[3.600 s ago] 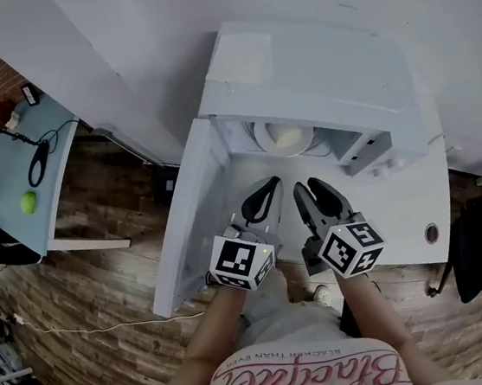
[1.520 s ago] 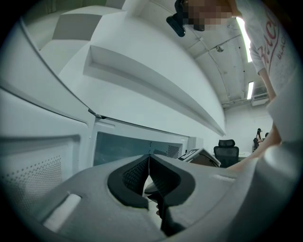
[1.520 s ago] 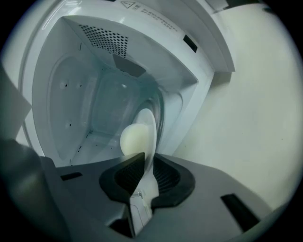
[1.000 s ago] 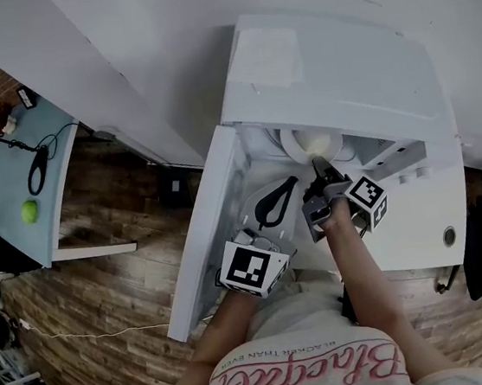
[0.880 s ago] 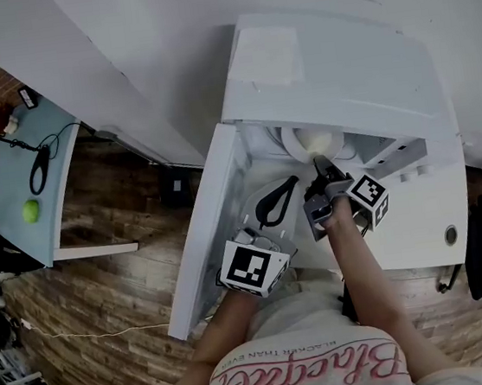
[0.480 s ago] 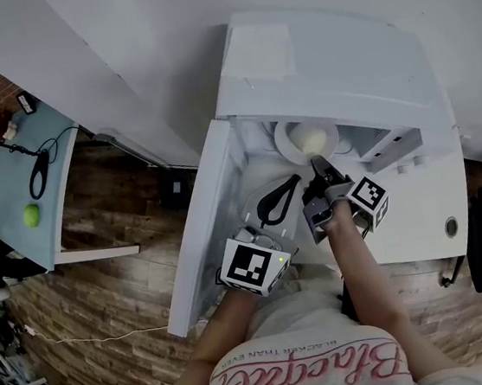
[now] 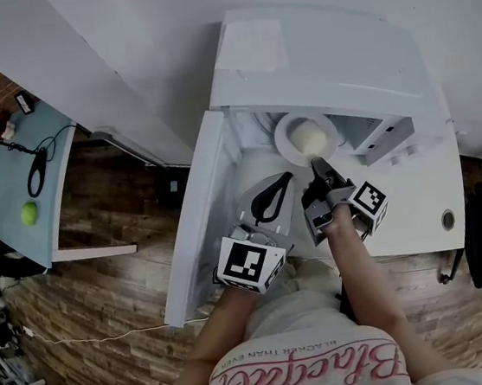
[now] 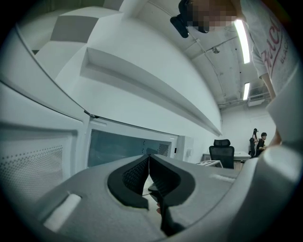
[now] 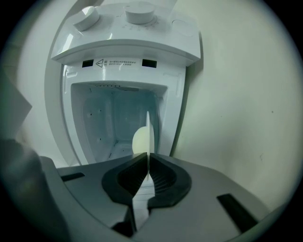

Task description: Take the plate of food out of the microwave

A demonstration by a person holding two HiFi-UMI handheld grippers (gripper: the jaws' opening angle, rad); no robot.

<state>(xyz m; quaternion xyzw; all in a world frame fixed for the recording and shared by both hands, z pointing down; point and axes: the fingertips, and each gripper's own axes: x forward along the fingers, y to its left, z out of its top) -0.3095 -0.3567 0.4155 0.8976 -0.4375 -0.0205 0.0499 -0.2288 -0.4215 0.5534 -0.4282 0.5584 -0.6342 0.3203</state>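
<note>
Wooden flooring (image 7: 120, 272) is seen beneath the tabletop (image 7: 418, 218) bearing the open microwave (image 7: 320, 55). At its mouth, the plate (image 7: 284, 134) of food (image 7: 311, 141) is grasped by the rim in the right claw (image 7: 318, 167); the left claw (image 7: 282, 182), alongside, is clenched on nothing.

Ops: What's lost to you around the microwave (image 7: 320, 55)?
Me: In the head view its roof hides most of the cavity, and my right gripper (image 7: 316, 166) covers the rim of the plate (image 7: 291, 137) on the side away from the microwave. The food (image 7: 310, 140) is a pale lump — I can't tell what.
Ops: Right gripper view?
Me: The plate is edge-on, and its lower part sits behind my jaws.
</note>
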